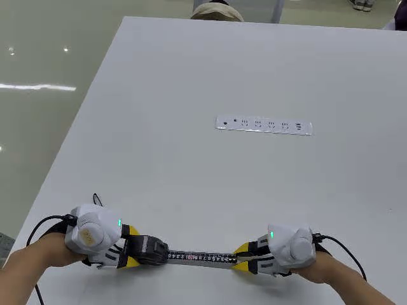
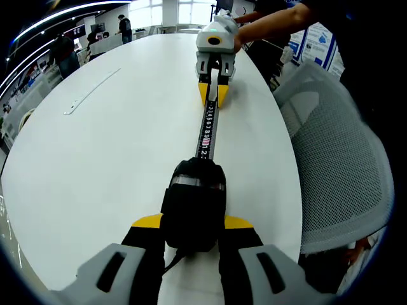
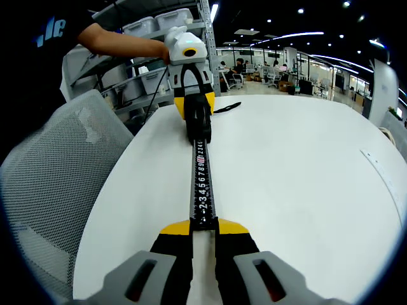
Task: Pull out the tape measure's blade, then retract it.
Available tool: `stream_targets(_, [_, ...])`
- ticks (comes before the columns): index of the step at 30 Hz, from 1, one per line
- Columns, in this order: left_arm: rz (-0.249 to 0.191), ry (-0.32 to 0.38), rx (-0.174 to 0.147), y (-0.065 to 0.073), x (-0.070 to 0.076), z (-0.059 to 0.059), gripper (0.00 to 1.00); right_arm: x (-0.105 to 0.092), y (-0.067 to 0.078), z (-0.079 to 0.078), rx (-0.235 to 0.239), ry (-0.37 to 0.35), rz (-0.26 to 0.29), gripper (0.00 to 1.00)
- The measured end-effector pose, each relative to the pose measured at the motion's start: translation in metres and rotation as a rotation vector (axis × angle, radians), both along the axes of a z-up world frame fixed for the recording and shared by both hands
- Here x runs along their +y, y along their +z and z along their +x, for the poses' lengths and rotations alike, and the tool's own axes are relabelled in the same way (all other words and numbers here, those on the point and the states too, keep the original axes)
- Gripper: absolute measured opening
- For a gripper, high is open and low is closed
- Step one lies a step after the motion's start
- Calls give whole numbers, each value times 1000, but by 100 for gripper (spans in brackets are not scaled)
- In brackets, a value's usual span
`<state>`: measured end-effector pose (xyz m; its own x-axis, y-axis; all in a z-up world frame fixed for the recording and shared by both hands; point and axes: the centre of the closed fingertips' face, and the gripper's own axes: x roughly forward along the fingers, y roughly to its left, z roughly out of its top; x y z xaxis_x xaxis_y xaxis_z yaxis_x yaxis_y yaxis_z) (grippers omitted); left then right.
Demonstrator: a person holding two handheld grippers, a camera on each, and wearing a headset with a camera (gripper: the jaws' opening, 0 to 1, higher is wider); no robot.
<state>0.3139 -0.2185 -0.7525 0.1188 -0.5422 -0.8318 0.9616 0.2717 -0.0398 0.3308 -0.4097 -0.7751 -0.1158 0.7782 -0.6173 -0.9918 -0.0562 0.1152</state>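
A black tape measure case [image 1: 149,249] lies near the table's front edge, and my left gripper [image 1: 130,253] is shut on the case [image 2: 193,204]. Its blade [image 1: 202,257] runs rightward along the table to my right gripper [image 1: 241,259], which is shut on the blade's end [image 3: 203,222]. In the left gripper view the blade [image 2: 208,127] stretches away to the right gripper [image 2: 212,95]. In the right gripper view the numbered blade [image 3: 201,181] leads to the case [image 3: 198,124] held by the left gripper [image 3: 194,105].
A white power strip [image 1: 264,125] lies flat in the middle of the white table [image 1: 222,76]. A grey mesh chair [image 2: 337,152] stands by the table's near edge. A black cable [image 1: 95,200] trails behind the left gripper.
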Motion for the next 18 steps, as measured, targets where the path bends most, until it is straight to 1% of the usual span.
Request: stream_targets(18, [0, -2, 3, 0, -1, -1, 28, -18, -1, 2, -4, -7, -17, 10])
